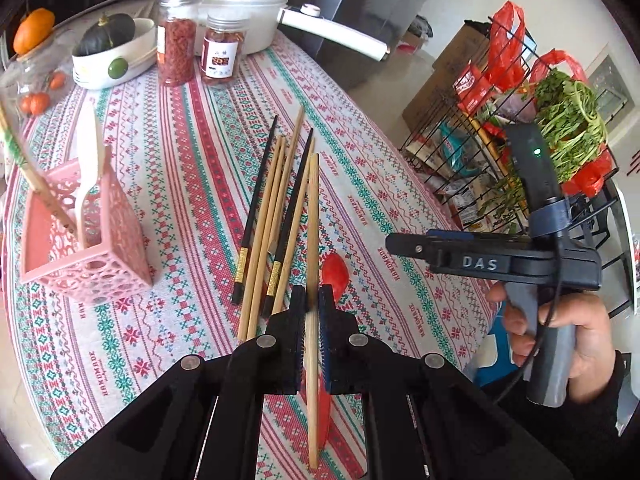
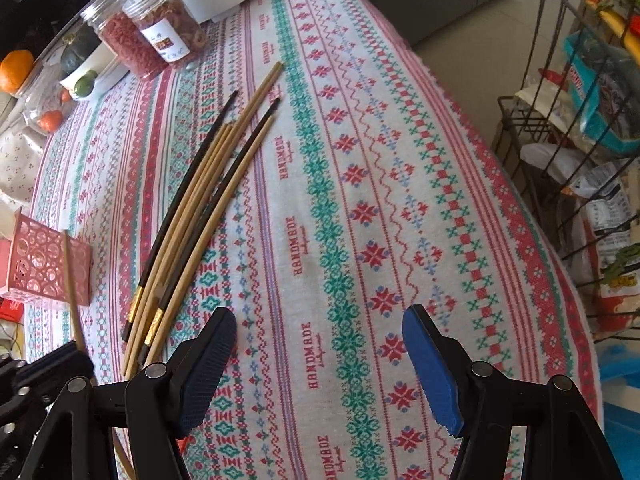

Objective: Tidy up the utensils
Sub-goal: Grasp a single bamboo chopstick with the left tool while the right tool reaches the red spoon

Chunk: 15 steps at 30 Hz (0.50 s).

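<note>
- Left claw (image 1: 308, 312): clamped narrow on one pale bamboo chopstick (image 1: 312, 240), which runs between the pads, tip pointing away over the surface and butt end passing back under the claw.
- Right claw (image 2: 320, 360): jaws wide apart, nothing between the pads; it hangs over bare patterned tablecloth (image 2: 360, 200). In the left wrist view it shows at the right edge, gripped by a hand (image 1: 576, 332) in a dark sleeve.
- Loose chopsticks (image 1: 276, 216): a fanned bundle lying flat on the surface, several bamboo ones mixed with two black ones bearing gold bands near the butt; just left of the held chopstick.
- Pink utensil holder (image 1: 100, 248): perforated plastic, square, upright on the surface left of the bundle and apart from it; it holds a white spoon (image 1: 90, 184) and one chopstick leaning out to the left.
- Red spoon (image 1: 335, 274): lying on the cloth just right of the left claw, partly hidden by it.
- Far end of surface: two clear jars (image 1: 196, 50) of dried red goods, a white pot (image 1: 240, 4) with long handle, a bowl with a dark squash (image 1: 106, 32).
- Beside the surface: a wire rack (image 1: 500, 152) of greens and red bags.
</note>
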Each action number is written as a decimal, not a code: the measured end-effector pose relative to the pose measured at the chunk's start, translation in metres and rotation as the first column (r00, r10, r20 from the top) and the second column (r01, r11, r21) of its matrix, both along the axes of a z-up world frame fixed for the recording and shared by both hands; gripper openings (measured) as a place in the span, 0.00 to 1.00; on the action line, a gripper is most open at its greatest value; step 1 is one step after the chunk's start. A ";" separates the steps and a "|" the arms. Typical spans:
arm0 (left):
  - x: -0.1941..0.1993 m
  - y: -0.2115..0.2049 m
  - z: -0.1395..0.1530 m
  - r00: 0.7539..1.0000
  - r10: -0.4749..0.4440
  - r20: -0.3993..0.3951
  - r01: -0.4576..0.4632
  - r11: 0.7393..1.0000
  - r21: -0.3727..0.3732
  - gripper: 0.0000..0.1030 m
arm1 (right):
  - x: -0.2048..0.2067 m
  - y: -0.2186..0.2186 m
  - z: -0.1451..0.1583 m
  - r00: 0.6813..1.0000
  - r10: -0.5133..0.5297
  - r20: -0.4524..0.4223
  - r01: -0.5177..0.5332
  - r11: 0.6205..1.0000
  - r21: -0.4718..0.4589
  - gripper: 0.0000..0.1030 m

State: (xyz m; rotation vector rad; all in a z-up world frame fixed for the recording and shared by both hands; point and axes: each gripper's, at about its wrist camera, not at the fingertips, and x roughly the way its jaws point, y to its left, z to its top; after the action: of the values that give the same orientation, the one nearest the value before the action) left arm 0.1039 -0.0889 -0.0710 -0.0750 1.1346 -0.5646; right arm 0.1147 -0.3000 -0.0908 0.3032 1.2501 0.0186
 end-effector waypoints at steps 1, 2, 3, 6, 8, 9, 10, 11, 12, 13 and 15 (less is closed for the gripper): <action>-0.003 0.006 0.003 1.000 0.007 0.007 -0.007 1.000 -0.008 0.06 | 0.000 0.005 -0.004 1.000 0.013 -0.014 -0.013 1.000 0.005 0.71; -0.007 0.011 0.004 1.000 0.016 0.012 -0.016 1.000 -0.013 0.06 | 0.001 0.010 -0.008 0.999 0.027 -0.030 -0.027 1.000 0.011 0.71; -0.011 0.015 0.006 1.000 0.024 0.017 -0.024 1.000 -0.016 0.06 | 0.001 0.015 -0.012 0.998 0.040 -0.045 -0.039 0.999 0.018 0.71; -0.016 0.033 0.010 0.999 0.043 0.027 -0.042 0.999 -0.026 0.06 | 0.003 0.027 -0.024 0.994 0.066 -0.086 -0.062 0.997 0.048 0.71; -0.019 0.044 0.014 0.998 0.054 0.037 -0.053 0.998 -0.034 0.06 | 0.004 0.037 -0.034 0.990 0.080 -0.117 -0.072 0.995 0.073 0.71; -0.020 0.048 0.016 0.997 0.060 0.042 -0.058 0.998 -0.038 0.06 | 0.005 0.042 -0.038 0.987 0.091 -0.132 -0.080 0.993 0.088 0.71; -0.021 0.052 0.017 0.997 0.065 0.045 -0.063 0.997 -0.043 0.06 | 0.006 0.047 -0.043 0.984 0.103 -0.146 -0.089 0.991 0.095 0.71; -0.022 0.056 0.019 0.996 0.070 0.047 -0.068 0.997 -0.048 0.06 | 0.008 0.052 -0.047 0.982 0.110 -0.156 -0.096 0.991 0.093 0.70; -0.025 0.060 0.021 0.996 0.076 0.050 -0.073 0.996 -0.050 0.06 | 0.009 0.057 -0.049 0.981 0.113 -0.160 -0.102 0.992 0.081 0.69; -0.026 0.064 0.022 0.995 0.079 0.052 -0.077 0.996 -0.049 0.06 | 0.010 0.062 -0.049 0.982 0.114 -0.154 -0.107 0.993 0.051 0.67; -0.028 0.071 0.025 0.995 0.083 0.062 -0.080 0.996 -0.046 0.06 | 0.012 0.072 -0.049 0.982 0.126 -0.141 -0.127 0.992 0.003 0.64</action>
State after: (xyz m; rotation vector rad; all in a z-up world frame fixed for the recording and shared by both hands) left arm 0.0756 -0.0174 -0.0462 -0.1395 1.0522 -0.5158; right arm 0.1268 -0.2276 -0.1395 0.2222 1.4081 0.1037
